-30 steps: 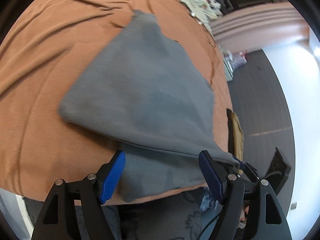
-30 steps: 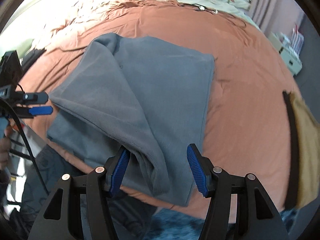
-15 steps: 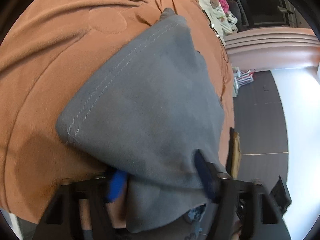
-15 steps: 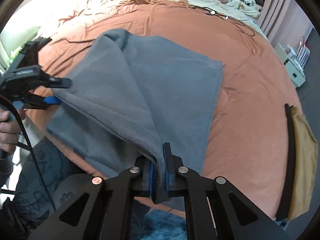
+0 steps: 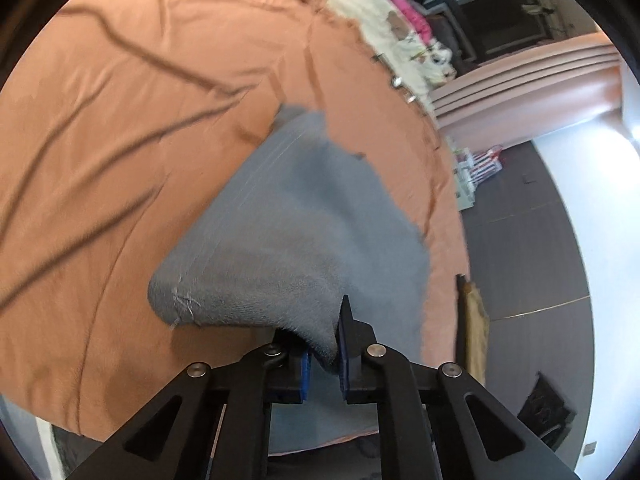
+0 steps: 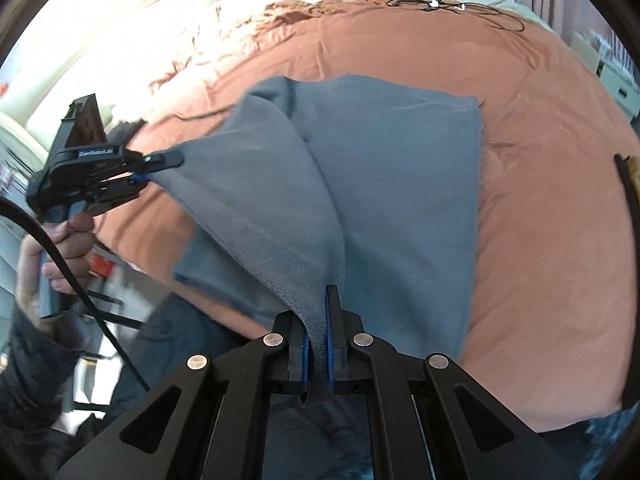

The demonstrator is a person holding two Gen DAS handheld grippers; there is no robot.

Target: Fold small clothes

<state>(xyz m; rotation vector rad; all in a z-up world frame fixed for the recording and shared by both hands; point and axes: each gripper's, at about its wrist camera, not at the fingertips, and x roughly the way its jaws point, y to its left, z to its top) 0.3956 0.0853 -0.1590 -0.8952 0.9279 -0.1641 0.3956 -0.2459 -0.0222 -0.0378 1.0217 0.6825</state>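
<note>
The grey fleece garment lies mid-frame on the rust-orange bedspread, its near edge lifted. The left gripper and the right gripper are each clamped tight on that edge.

A second ago both pairs of blue pads stand open around the near edge of the grey fleece garment, which lies flat on the rust-orange bedspread. Now the right gripper is clamped on that edge, and the left gripper also pinches a corner of it. Between the two grippers the cloth is now lifted off the bed and hangs as a raised fold, while its far part remains down.
</note>
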